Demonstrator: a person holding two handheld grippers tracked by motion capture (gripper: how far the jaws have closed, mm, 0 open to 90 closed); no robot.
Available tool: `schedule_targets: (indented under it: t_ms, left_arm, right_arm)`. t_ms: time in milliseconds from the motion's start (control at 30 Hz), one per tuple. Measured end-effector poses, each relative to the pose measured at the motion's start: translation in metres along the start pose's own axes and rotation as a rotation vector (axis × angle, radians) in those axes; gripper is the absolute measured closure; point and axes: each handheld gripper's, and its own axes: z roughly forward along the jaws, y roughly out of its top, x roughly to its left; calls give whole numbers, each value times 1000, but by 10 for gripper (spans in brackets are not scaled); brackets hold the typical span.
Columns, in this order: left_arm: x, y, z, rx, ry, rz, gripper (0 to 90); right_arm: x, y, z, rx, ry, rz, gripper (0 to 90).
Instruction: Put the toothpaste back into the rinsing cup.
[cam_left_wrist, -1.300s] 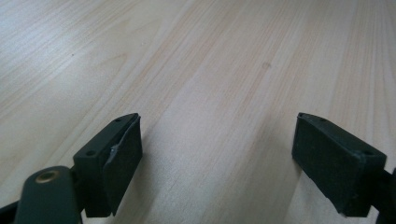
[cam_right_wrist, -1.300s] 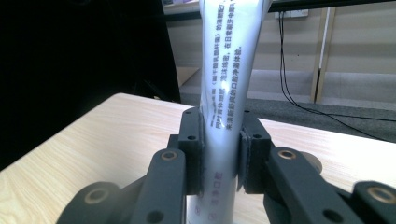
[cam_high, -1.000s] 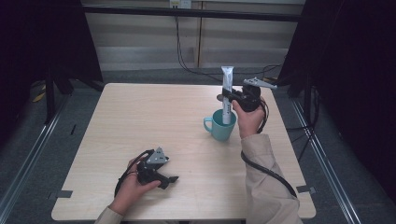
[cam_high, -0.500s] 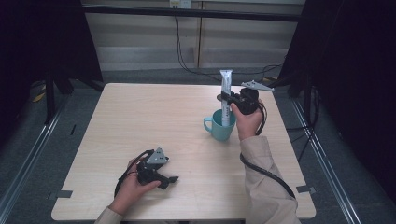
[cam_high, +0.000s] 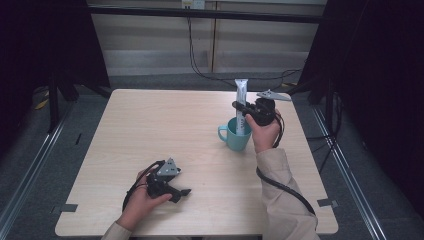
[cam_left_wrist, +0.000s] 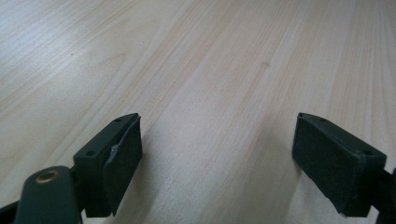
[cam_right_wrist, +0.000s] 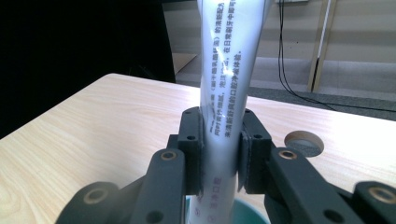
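Note:
A white toothpaste tube (cam_high: 241, 100) stands upright with its lower end inside a teal mug (cam_high: 238, 135) on the right half of the table. My right gripper (cam_high: 240, 108) is shut on the tube's middle, held level just above the mug. In the right gripper view the two black pads (cam_right_wrist: 192, 149) squeeze the printed tube (cam_right_wrist: 231, 79) from both sides, and the mug's rim (cam_right_wrist: 250, 217) shows below. My left gripper (cam_high: 184, 193) rests on the table near the front edge, jaws wide open. Bare wood lies between its pads (cam_left_wrist: 122, 156).
The light wooden table (cam_high: 150, 130) has a round cable hole (cam_right_wrist: 304, 142) near the far right edge. Black cables trail from both grippers. Dark curtains and a grey floor surround the table.
The right hand has lowered the tube slightly toward the mug. The left hand and its gripper have stayed still.

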Motion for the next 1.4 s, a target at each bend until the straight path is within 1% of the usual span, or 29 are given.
schedule_targets:
  t_ms: [100, 167, 333, 667, 700, 900, 1100, 1400]
  left_arm:
    - [0, 0, 0, 0, 0, -1, 159]
    - [0, 0, 0, 0, 0, -2, 159]
    - [0, 0, 0, 0, 0, 0, 159]
    - [0, 0, 0, 2, 2, 0, 159]
    - [0, 0, 0, 3, 2, 0, 159]
    - [0, 0, 0, 2, 2, 0, 159]
    - [0, 0, 0, 2, 3, -2, 159]
    - [-1, 0, 0, 1, 3, -3, 159]
  right_arm:
    - [1, -2, 0, 11, 1, -9, 741]
    - [0, -4, -1, 9, 2, -11, 741]
    - [-1, -5, -2, 14, -7, -12, 740]
    - [-1, -11, -2, 30, -7, -17, 738]
    - [-1, -12, -2, 35, -1, -17, 739]
    - [-1, -14, -5, 46, -2, -35, 741]
    - [-2, -17, -7, 57, 9, -23, 741]
    - [0, -19, -7, 76, 7, -35, 741]
